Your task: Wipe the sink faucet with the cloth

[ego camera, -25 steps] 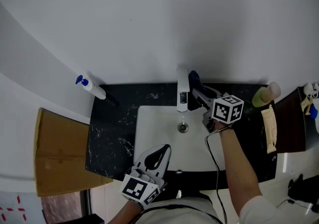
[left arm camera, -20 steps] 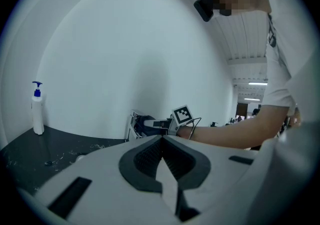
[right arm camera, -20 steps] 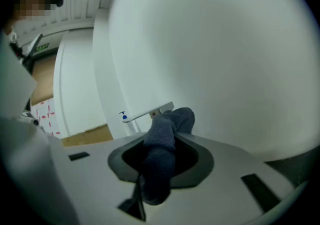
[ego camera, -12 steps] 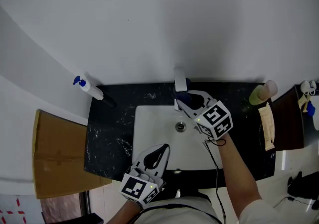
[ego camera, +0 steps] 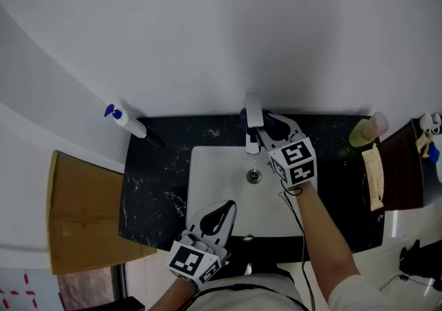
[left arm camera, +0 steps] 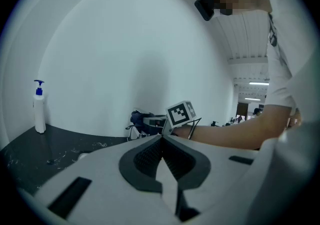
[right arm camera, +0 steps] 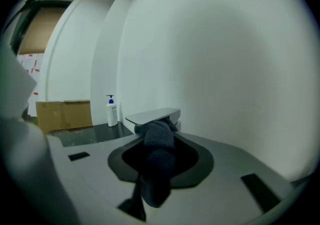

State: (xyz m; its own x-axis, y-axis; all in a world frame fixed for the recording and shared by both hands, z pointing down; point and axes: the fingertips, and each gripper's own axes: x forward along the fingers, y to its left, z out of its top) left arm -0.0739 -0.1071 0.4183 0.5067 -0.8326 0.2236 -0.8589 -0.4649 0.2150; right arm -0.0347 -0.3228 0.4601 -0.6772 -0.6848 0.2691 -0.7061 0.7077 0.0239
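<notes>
Right gripper (ego camera: pixel 268 130) holds dark blue cloth (right arm camera: pixel 158 154) against chrome sink faucet (ego camera: pixel 253 117).
Right jaws clamped on the cloth, bunched under the faucet's flat top. Left gripper (ego camera: pixel 219 214) at white sink (ego camera: pixel 207 182) front rim, jaws together, empty.

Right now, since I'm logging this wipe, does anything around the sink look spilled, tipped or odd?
Nothing stands out: the right gripper holds the cloth at the faucet, the pump bottle stands upright, no spill shows.
</notes>
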